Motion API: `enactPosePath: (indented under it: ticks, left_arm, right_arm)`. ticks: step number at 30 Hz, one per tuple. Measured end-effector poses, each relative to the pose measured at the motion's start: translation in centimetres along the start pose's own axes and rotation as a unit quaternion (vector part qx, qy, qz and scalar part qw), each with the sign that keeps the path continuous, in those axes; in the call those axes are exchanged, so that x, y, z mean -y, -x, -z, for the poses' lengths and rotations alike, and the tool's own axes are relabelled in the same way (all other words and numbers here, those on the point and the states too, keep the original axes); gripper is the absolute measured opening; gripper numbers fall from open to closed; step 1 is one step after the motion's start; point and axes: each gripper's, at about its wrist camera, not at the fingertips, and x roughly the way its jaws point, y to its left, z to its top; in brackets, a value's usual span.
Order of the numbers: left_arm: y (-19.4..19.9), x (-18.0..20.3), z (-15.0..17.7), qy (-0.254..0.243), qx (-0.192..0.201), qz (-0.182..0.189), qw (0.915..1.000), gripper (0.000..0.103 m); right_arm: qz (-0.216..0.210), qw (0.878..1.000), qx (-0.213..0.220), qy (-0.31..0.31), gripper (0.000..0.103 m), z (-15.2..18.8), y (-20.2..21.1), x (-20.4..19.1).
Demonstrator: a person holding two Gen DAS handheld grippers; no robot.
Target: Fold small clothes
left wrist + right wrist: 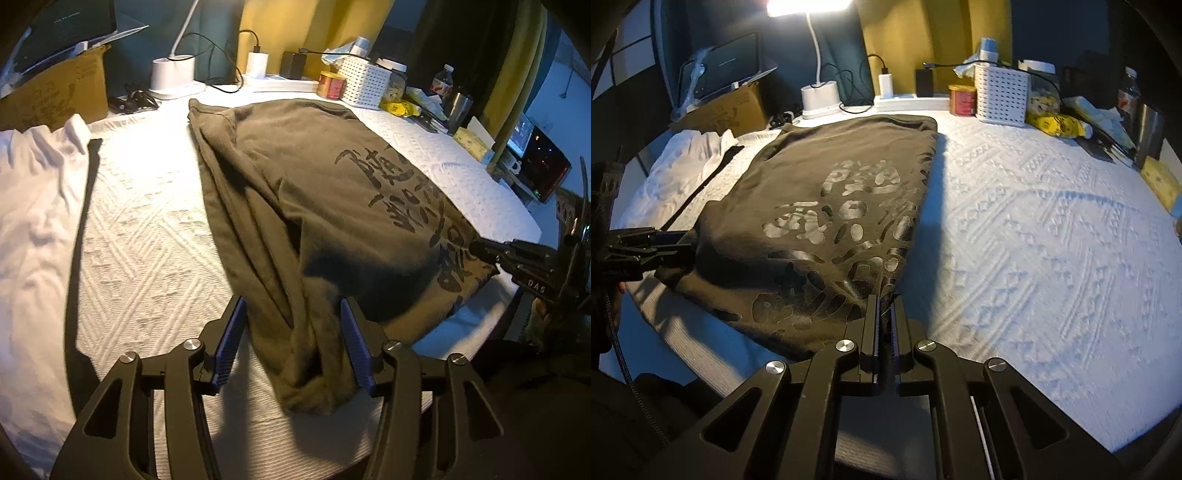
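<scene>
Right now the left gripper (291,345) stands open, its 2 blue pads (229,347) straddling a bunched ridge of the olive shirt (295,177) without pressing it. The right gripper (885,325) is clamped tight on the shirt's near corner, cloth pinched between its closed jaws.

Judging by this, the step is a fresh grab on the near edge ahead of the next fold. The left jaws should close low on the ridge, catching every layer, not just the top one, or the fold may slide apart when lifted. Both grips ought to sit on the same edge, so the cloth rises level.

Ahead of both grippers the shirt lies already narrowed lengthwise on the white quilt (1034,229), printed side up, running away toward the far clutter. Left of the left gripper, well apart from the shirt, a white garment (33,206) lies rumpled. Beyond the shirt's far end stand a lamp base (820,98), a tin (962,99) and a white basket (1001,96), near enough that the fold should stop short of them.
</scene>
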Motion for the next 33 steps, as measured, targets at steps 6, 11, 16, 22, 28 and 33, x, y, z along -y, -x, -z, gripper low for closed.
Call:
enactPosePath:
  ticks: [6,11,16,22,28,33]
  left_arm:
    - [-0.3,0.3,-0.4,0.011,0.005,-0.008,0.9999,0.070]
    - [0.0,0.3,-1.7,0.024,0.029,-0.017,0.9991,0.070]
    - [-2.1,-0.3,-2.5,0.029,0.009,-0.028,0.9991,0.070]
    - [-2.3,0.0,-2.4,-0.002,-0.003,-0.044,0.9990,0.070]
    - [-2.2,-0.5,-2.7,0.004,-0.016,-0.073,0.9972,0.070]
    - [-2.5,-0.6,-4.0,0.009,-0.011,-0.084,0.9963,0.070]
  right_arm:
    - [-0.007,1.000,-0.013,-0.012,0.006,1.0,0.2,0.1]
    - [-0.013,1.000,-0.019,-0.021,0.006,1.3,0.3,0.0]
    - [-0.029,0.998,-0.029,-0.041,0.006,0.8,0.1,0.8]
    - [-0.029,0.999,-0.030,-0.035,0.011,-0.7,0.3,1.1]
    - [-0.025,0.999,-0.019,-0.044,0.045,-2.5,-0.4,2.4]
    - [-0.026,0.998,-0.022,-0.044,0.045,-4.1,-1.6,3.6]
